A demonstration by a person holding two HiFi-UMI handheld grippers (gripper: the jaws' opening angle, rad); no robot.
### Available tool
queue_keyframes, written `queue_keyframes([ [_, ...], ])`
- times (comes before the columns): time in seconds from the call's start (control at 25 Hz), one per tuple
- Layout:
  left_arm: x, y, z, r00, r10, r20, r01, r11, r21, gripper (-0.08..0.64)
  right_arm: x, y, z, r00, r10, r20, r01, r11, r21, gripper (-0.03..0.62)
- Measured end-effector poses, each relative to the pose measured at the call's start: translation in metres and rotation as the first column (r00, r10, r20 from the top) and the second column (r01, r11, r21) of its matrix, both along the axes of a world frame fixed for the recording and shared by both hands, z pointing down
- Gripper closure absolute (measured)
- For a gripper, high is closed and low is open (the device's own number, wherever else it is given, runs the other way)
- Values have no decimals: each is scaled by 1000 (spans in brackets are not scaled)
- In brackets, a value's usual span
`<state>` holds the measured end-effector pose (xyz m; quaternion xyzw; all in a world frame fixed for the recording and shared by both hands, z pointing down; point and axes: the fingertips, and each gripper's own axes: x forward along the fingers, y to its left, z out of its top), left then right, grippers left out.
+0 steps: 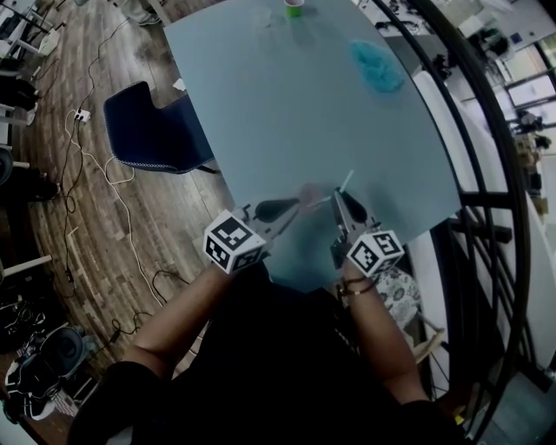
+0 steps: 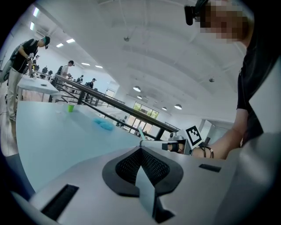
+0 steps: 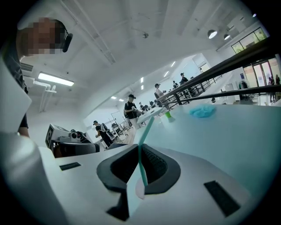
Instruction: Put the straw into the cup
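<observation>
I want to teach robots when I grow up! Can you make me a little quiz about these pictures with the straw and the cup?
1. True or false: the straw is already in the green cup.
2. Which gripper holds the straw? A) left B) right C) neither
3. What colour is the crumpled thing lying on the table?

Key
1. False: the green cup stands empty-looking at the table's far end, away from the straw.
2. B: the right gripper is shut on the straw.
3. Blue.
</observation>
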<state>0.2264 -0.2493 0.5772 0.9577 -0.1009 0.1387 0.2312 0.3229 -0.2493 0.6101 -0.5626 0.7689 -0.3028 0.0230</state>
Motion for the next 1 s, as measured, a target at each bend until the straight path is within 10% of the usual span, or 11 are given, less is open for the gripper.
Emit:
queue_keyframes([
  [1.0, -3, 18, 3, 1000, -7, 21, 7, 999, -38, 549, -2, -1, 41, 997, -40, -69, 32, 994, -106, 445],
])
